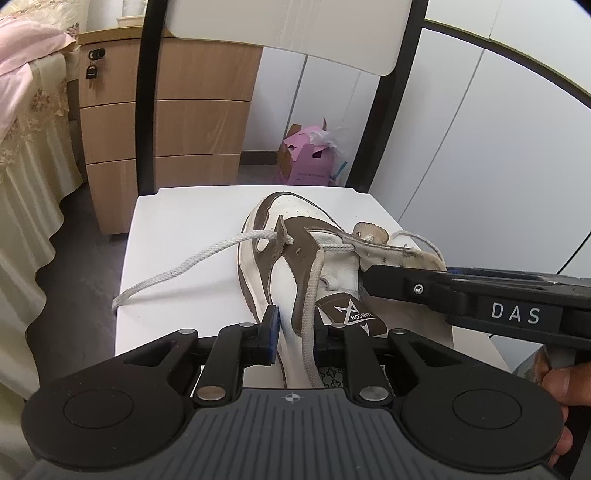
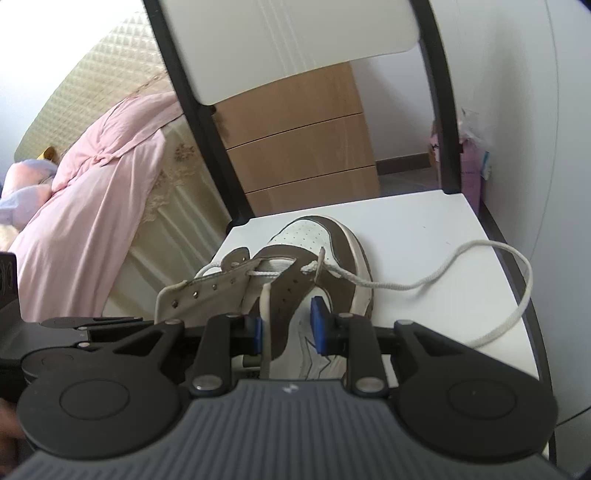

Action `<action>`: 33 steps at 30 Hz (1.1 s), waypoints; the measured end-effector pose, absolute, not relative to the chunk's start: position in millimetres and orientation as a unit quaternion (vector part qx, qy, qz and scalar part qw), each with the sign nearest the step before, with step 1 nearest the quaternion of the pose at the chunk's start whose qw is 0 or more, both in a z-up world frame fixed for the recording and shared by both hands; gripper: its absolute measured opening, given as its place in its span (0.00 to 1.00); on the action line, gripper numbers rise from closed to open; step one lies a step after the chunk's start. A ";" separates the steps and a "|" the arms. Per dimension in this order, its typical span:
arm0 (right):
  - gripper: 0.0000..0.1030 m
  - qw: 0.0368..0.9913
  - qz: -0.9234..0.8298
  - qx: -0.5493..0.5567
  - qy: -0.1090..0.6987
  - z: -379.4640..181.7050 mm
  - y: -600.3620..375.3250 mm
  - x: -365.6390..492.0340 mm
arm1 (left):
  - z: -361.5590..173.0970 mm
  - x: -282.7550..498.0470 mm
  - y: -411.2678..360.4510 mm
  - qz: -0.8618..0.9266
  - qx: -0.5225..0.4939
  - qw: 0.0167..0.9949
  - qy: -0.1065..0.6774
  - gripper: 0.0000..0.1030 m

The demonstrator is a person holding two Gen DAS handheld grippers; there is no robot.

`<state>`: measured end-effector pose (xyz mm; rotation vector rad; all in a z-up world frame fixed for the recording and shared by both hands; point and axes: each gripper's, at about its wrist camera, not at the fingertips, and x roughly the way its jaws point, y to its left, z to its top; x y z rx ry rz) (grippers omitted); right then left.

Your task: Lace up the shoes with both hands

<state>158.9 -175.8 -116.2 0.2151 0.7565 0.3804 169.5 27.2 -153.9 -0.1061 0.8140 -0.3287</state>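
A white and brown sneaker (image 1: 291, 206) lies on a white chair seat (image 1: 177, 221), toe pointing away. A white lace (image 1: 192, 258) is threaded through its front eyelets. One end trails off the seat's left edge, the other (image 2: 461, 266) loops across the seat on the right. My left gripper (image 1: 295, 334) is shut on the shoe's left brown eyelet flap (image 1: 295, 273), with a stretch of lace (image 1: 310, 295) running down between the pads. My right gripper (image 2: 287, 328) is shut on the right brown eyelet flap (image 2: 284, 295). Its black fingers (image 1: 388, 284) reach in over the tongue (image 1: 351, 317).
The chair's black frame and white backrest (image 1: 288, 33) rise just behind the shoe. A wooden drawer cabinet (image 1: 166, 122), a bed with pink cloth (image 2: 92, 177) and a pink box (image 1: 306, 155) on the floor stand beyond. A hand (image 1: 557, 380) holds the right gripper.
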 end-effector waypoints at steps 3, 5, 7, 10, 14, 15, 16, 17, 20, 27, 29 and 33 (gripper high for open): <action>0.29 0.901 0.204 0.116 0.365 -113.6 -180.2 158.1 | -152.9 167.4 29.7 -0.150 -0.062 0.903 0.397 0.19; 0.29 0.899 0.220 0.132 0.354 -107.2 -187.0 152.0 | -152.4 165.3 32.3 -0.145 -0.072 0.903 0.398 0.19; 0.30 0.902 0.226 0.145 0.337 -98.3 -197.0 144.0 | -151.4 161.8 33.2 -0.141 -0.074 0.904 0.398 0.24; 0.34 0.911 0.222 0.164 0.305 -83.8 -216.5 129.6 | -147.4 153.6 33.2 -0.123 -0.063 0.909 0.393 0.35; 0.40 0.923 0.171 0.168 0.302 -82.1 -245.9 117.4 | -139.0 137.2 36.9 -0.112 -0.056 0.916 0.381 0.43; 0.43 0.924 0.159 0.168 0.306 -83.5 -251.6 115.7 | -136.7 132.6 38.3 -0.111 -0.059 0.917 0.378 0.44; 0.49 0.924 0.153 0.166 0.310 -85.5 -256.1 114.4 | -133.8 126.9 39.7 -0.109 -0.061 0.920 0.373 0.45; 0.52 0.924 0.148 0.158 0.316 -89.0 -258.8 113.4 | -131.2 121.5 40.4 -0.106 -0.061 0.922 0.367 0.46; 0.53 0.920 0.139 0.113 0.350 -104.8 -260.2 112.2 | -123.7 106.6 37.3 -0.097 -0.053 0.930 0.349 0.53; 0.53 0.896 0.182 0.054 0.401 -123.5 -240.7 107.8 | -120.0 96.6 26.0 -0.084 -0.036 0.940 0.330 0.56; 0.52 0.890 0.196 0.032 0.409 -128.4 -228.5 106.8 | -121.8 97.0 25.4 -0.081 -0.032 0.939 0.332 0.56; 0.50 0.881 0.209 0.007 0.424 -136.3 -215.2 106.7 | -124.9 95.7 26.8 -0.074 -0.025 0.940 0.333 0.56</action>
